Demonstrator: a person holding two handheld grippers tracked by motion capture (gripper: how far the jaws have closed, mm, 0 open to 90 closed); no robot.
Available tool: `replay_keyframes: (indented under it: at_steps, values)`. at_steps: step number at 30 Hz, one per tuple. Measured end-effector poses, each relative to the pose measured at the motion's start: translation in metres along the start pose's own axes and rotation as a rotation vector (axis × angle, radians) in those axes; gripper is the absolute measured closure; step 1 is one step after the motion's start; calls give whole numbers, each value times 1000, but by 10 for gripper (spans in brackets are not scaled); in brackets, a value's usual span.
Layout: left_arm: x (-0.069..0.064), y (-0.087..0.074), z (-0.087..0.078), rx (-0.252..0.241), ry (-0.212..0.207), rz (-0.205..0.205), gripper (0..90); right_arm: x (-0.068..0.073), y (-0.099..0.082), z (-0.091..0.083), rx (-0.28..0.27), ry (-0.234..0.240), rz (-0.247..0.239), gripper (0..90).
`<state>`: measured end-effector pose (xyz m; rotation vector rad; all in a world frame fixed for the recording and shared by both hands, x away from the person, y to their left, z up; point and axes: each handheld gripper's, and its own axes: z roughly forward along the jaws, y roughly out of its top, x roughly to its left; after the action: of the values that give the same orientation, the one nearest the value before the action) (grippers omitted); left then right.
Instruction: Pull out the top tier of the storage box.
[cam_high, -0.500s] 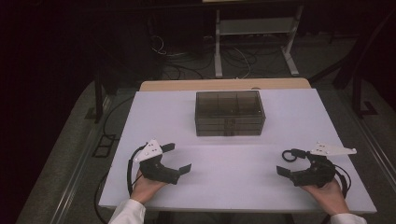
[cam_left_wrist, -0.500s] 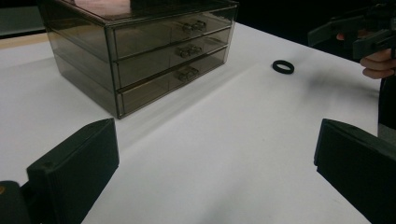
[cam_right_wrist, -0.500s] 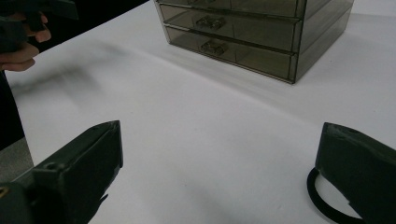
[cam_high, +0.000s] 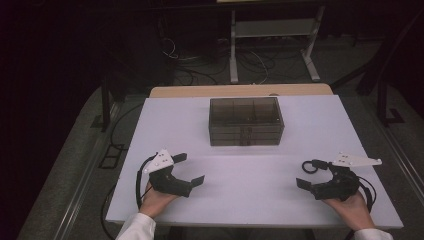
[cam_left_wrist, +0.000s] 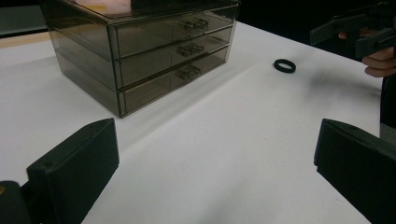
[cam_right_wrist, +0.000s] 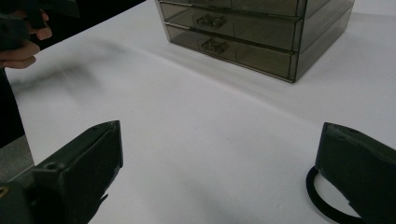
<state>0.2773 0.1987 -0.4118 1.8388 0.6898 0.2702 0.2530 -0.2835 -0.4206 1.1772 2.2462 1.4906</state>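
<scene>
Both hands rest low on the white counter (cam_high: 250, 175) at its near edge, well apart; the left hand-held gripper (cam_high: 191, 169) sits at the near left with its black jaws spread wide and nothing between them; the right hand-held gripper (cam_high: 306, 173) sits at the near right, jaws equally wide apart, gripping nothing. A small black rubber ring (cam_high: 310, 166) lies flat on the counter just beside the right hand-held gripper's far jaw; in the right gripper view that jaw covers part of the ring (cam_right_wrist: 322, 200); whether they touch, I cannot tell. The smoky translucent plastic three-drawer chest (cam_high: 246, 121) stands upright at the middle of the counter's far half, drawers shut, fronts facing the person, well apart from both hand-held grippers.
</scene>
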Motion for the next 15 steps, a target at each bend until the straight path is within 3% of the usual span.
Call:
replay_keyframes:
  at_steps: [15]
  values:
    - [0,-1,0,5,-11,-7,0,3,4,-1,0,6,3,4]
